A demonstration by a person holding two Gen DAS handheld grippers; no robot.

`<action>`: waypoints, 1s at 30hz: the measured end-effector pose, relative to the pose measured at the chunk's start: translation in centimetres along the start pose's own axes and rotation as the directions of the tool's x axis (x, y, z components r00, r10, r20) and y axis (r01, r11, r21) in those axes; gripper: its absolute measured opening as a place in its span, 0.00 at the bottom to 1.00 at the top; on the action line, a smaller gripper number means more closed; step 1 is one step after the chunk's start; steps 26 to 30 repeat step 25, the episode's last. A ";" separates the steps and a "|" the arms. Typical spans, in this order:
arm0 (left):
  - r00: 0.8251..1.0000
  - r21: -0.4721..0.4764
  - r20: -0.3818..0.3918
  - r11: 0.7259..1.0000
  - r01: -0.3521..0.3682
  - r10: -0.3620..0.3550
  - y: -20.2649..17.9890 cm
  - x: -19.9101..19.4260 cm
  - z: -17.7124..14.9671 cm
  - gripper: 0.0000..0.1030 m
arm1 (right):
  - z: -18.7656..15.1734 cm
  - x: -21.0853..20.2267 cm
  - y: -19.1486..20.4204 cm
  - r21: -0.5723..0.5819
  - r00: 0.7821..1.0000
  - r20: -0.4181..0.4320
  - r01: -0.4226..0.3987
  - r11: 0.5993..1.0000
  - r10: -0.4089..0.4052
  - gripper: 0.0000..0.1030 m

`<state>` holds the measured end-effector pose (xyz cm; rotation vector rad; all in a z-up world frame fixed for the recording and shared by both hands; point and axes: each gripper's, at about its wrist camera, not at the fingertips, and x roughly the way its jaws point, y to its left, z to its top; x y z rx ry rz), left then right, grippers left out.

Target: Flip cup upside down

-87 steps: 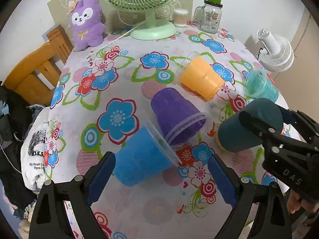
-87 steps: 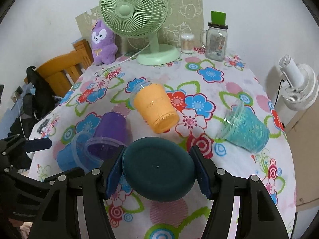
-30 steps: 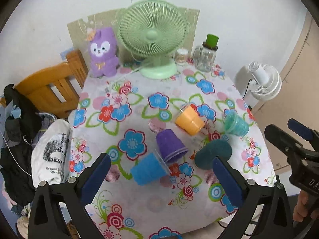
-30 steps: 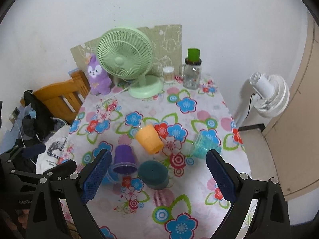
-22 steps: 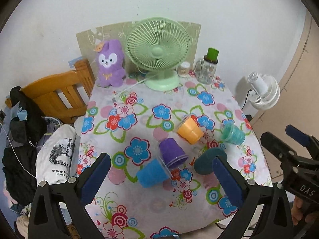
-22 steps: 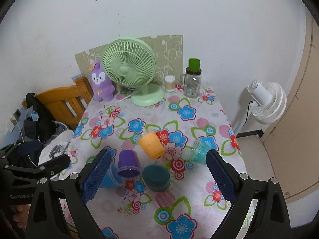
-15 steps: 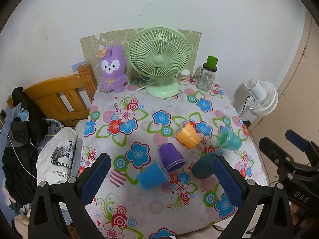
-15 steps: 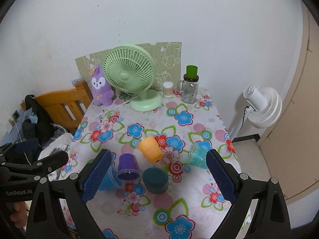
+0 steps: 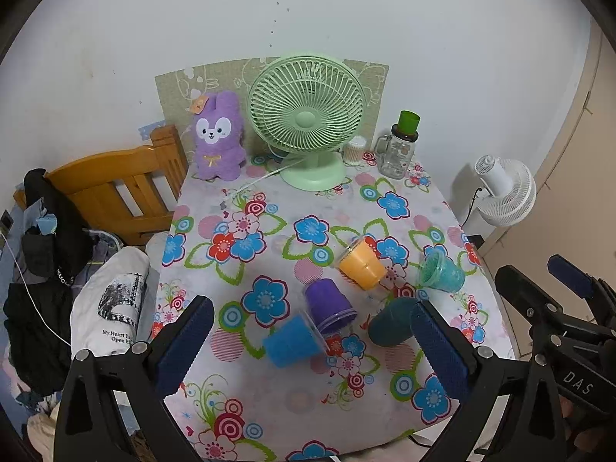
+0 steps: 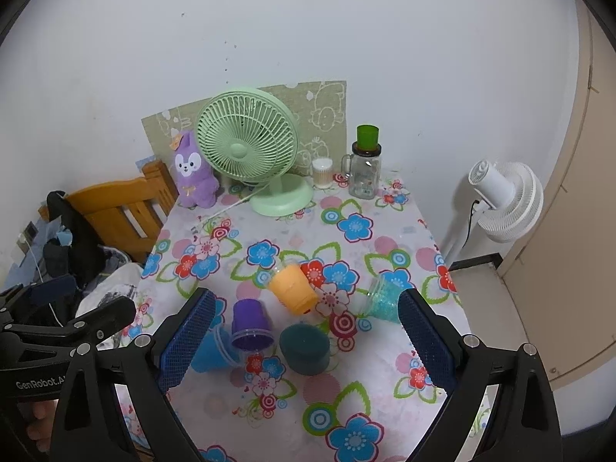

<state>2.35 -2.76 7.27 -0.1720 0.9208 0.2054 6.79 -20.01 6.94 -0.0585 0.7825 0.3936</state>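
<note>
While the dark teal cup (image 10: 304, 348) sits upside down far below, the right gripper (image 10: 304, 340) and left gripper (image 9: 310, 346) are held wide open.

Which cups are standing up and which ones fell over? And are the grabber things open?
dark teal cup: upside down, standing on its rim
purple cup: upside down, tilted
blue cup: on its side
orange cup: on its side
glittery teal cup: on its side
left gripper: open, empty
right gripper: open, empty
green fan: upright
</note>
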 end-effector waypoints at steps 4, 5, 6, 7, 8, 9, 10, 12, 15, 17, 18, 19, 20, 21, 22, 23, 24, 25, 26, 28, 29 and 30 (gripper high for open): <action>1.000 0.000 0.000 1.000 -0.006 0.006 0.0 0.0 0.0 1.00 | 0.1 -0.1 0.1 -0.006 1.000 0.002 0.008 1.000 -0.008 0.94; 1.000 0.002 0.002 1.000 -0.009 0.009 0.1 0.0 0.1 1.00 | 0.1 -0.1 0.2 -0.008 1.000 0.001 0.010 1.000 -0.010 0.94; 1.000 0.003 0.002 1.000 -0.013 0.013 0.2 0.0 0.1 1.00 | 0.1 0.0 0.2 -0.010 1.000 0.000 0.011 1.000 -0.011 0.94; 1.000 0.003 0.002 1.000 -0.016 0.016 0.3 -0.1 0.2 1.00 | 0.1 0.0 0.3 -0.011 1.000 -0.001 0.012 1.000 -0.012 0.94; 1.000 0.004 0.002 1.000 -0.017 0.017 0.4 0.0 0.2 1.00 | 0.1 0.0 0.3 -0.010 1.000 -0.001 0.011 1.000 -0.011 0.94; 1.000 0.004 0.001 1.000 -0.019 0.019 0.4 -0.1 0.3 1.00 | 0.1 0.0 0.3 -0.009 1.000 -0.001 0.009 1.000 -0.009 0.94; 1.000 0.004 0.002 1.000 -0.020 0.020 0.5 0.0 0.3 1.00 | 0.1 0.1 0.3 -0.007 1.000 -0.004 0.006 1.000 -0.006 0.94; 1.000 0.006 0.002 1.000 -0.023 0.023 0.5 0.0 0.3 1.00 | 0.1 0.2 0.3 -0.003 1.000 -0.010 0.003 1.000 -0.004 0.94; 1.000 0.006 0.000 1.000 -0.022 0.022 0.5 0.0 0.3 1.00 | 0.1 0.3 0.4 -0.004 1.000 -0.014 0.004 1.000 -0.004 0.94; 1.000 0.005 -0.002 1.000 -0.020 0.020 0.7 0.1 0.2 1.00 | 0.1 0.3 0.4 -0.003 1.000 -0.013 0.005 1.000 -0.005 0.94; 1.000 0.005 -0.003 1.000 -0.019 0.019 0.7 0.2 0.2 1.00 | 0.0 0.3 0.4 -0.004 1.000 -0.015 0.008 1.000 -0.008 0.94; 1.000 0.005 -0.002 1.000 -0.020 0.020 0.7 0.1 0.2 1.00 | 0.0 0.4 0.3 -0.004 1.000 -0.016 0.007 1.000 -0.007 0.94; 1.000 0.006 -0.003 1.000 -0.022 0.022 0.7 0.2 0.2 1.00 | 0.0 0.5 0.3 -0.006 1.000 -0.022 0.008 1.000 -0.008 0.94; 1.000 0.007 -0.005 1.000 -0.023 0.023 0.7 0.2 0.2 1.00 | 0.0 0.7 0.3 -0.007 1.000 -0.028 0.007 1.000 -0.008 0.94; 1.000 0.007 -0.008 1.000 -0.025 0.025 0.8 0.2 0.2 1.00 | 0.0 0.9 0.2 -0.007 0.999 -0.034 0.004 1.000 -0.005 0.94; 1.000 0.007 -0.011 1.000 -0.025 0.025 0.8 0.3 0.1 1.00 | -0.1 1.0 0.1 -0.006 0.999 -0.040 0.001 1.000 -0.001 0.94; 1.000 0.006 -0.015 1.000 -0.024 0.024 0.8 0.5 0.0 1.00 | -0.1 1.2 0.1 -0.004 0.999 -0.046 0.000 1.000 0.000 0.94; 1.000 0.004 -0.021 1.000 -0.023 0.023 0.8 0.7 0.0 1.00 | -0.1 1.3 0.1 -0.004 0.999 -0.049 0.000 1.000 0.000 0.94; 1.000 0.004 -0.021 1.000 -0.023 0.023 0.8 0.7 0.0 1.00 | -0.1 1.3 0.1 -0.004 0.999 -0.049 0.000 1.000 0.000 0.94; 1.000 0.004 -0.021 1.000 -0.023 0.023 0.8 0.7 0.0 1.00 | -0.1 1.3 0.1 -0.004 0.999 -0.049 0.000 1.000 0.000 0.94; 1.000 0.004 -0.021 1.000 -0.023 0.023 0.8 0.7 0.0 1.00 | -0.1 1.3 0.1 -0.004 0.999 -0.049 0.000 1.000 0.000 0.94; 1.000 0.004 -0.021 1.000 -0.023 0.023 0.8 0.7 0.0 1.00 | -0.1 1.3 0.1 -0.004 0.999 -0.049 0.000 1.000 0.000 0.94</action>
